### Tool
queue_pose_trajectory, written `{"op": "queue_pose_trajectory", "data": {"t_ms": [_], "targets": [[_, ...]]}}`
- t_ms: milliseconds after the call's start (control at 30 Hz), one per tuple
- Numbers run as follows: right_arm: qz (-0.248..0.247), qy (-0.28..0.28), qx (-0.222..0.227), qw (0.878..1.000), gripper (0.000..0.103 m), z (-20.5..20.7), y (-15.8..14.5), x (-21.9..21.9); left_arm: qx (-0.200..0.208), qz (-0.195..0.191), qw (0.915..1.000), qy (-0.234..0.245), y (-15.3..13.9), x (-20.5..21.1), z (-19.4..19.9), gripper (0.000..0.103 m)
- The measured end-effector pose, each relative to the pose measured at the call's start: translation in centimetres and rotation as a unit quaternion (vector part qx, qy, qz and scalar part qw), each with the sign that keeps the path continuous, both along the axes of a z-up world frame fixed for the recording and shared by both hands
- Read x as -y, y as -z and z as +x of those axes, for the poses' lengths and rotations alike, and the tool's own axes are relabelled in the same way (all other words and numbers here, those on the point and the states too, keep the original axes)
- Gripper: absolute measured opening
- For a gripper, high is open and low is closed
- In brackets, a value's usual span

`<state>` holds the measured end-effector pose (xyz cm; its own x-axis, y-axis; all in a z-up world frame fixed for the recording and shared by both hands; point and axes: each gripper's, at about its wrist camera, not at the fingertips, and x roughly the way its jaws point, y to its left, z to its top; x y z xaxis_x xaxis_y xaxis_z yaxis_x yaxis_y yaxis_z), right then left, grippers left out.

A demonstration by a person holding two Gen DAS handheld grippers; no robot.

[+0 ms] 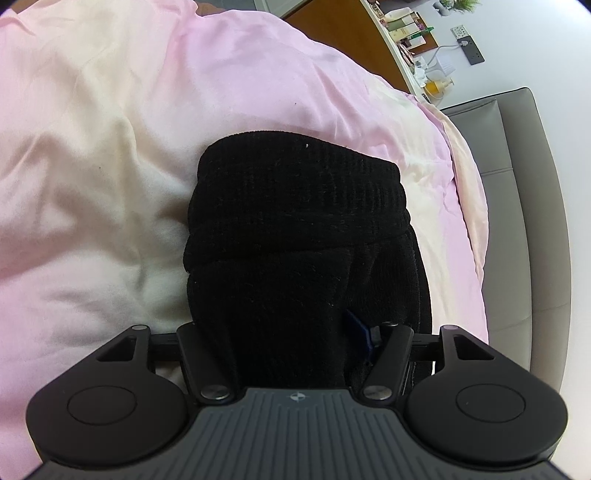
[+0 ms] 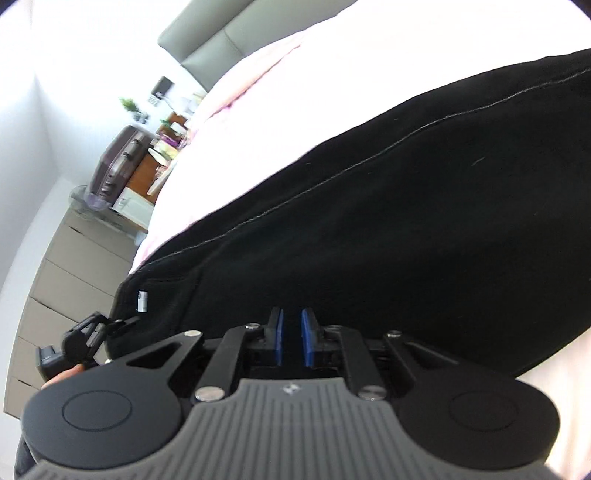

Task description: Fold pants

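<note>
Black ribbed pants (image 1: pixel 295 221) lie in a folded bundle on a pink and cream duvet (image 1: pixel 110 147). In the left wrist view my left gripper (image 1: pixel 288 332) stands wide around the near end of the bundle. Thick fabric fills the gap between its fingers, and one blue pad (image 1: pixel 360 330) presses against it. In the right wrist view a long stretch of the pants (image 2: pixel 406 221), with a stitched seam, runs across the bed. My right gripper (image 2: pixel 291 332) sits at the near edge, its blue pads (image 2: pixel 277 339) almost together with dark cloth in the slit.
A grey padded headboard (image 1: pixel 524 184) borders the bed. A wooden bedside shelf (image 1: pixel 406 33) crowded with bottles stands beyond the duvet's edge. A grey drawer unit (image 2: pixel 74 266) lines the wall. A hand (image 2: pixel 59 374) with the other tool shows at the pants' corner.
</note>
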<state>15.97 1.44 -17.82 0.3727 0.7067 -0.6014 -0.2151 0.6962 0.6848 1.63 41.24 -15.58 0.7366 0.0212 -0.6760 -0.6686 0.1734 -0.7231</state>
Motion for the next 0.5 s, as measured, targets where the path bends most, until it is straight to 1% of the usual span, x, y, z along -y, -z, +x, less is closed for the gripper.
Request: {"op": "queue_pose_trajectory", "data": {"t_ms": [67,100,167,200,267,333,400,500], "targets": [[0.043,-0.009,0.000,0.999,0.010,-0.4,-0.7,1.1,0.003,-0.004,1.0000,-0.002,0.1,0.0,-0.1,0.070],[0.055,-0.019,0.002,0.998,0.020,-1.0,-1.0,1.5,0.002,-0.005,1.0000,-0.003,0.1,0.0,-0.1,0.070],[0.057,-0.041,-0.002,0.998,0.034,-2.3,-1.0,1.8,0.001,-0.004,1.0000,-0.003,0.1,0.0,0.0,0.071],[0.050,-0.055,-0.011,0.997,0.034,-3.0,-0.6,1.8,0.000,-0.003,1.0000,-0.003,0.0,0.0,0.0,0.072],[0.023,-0.076,-0.038,0.996,0.034,-4.0,0.8,1.4,-0.001,-0.002,1.0000,-0.002,0.0,0.1,0.0,0.072],[0.000,-0.070,-0.046,0.997,0.034,-4.7,2.3,1.2,0.000,-0.003,1.0000,-0.003,0.0,0.1,-0.1,0.072],[0.010,-0.046,-0.058,0.997,0.034,-4.6,3.6,1.0,0.000,-0.005,1.0000,-0.003,0.0,0.1,-0.1,0.072],[0.052,-0.010,-0.063,0.997,0.033,-4.2,5.1,0.7,0.000,-0.006,1.0000,-0.002,-0.1,0.1,-0.2,0.072]]}}
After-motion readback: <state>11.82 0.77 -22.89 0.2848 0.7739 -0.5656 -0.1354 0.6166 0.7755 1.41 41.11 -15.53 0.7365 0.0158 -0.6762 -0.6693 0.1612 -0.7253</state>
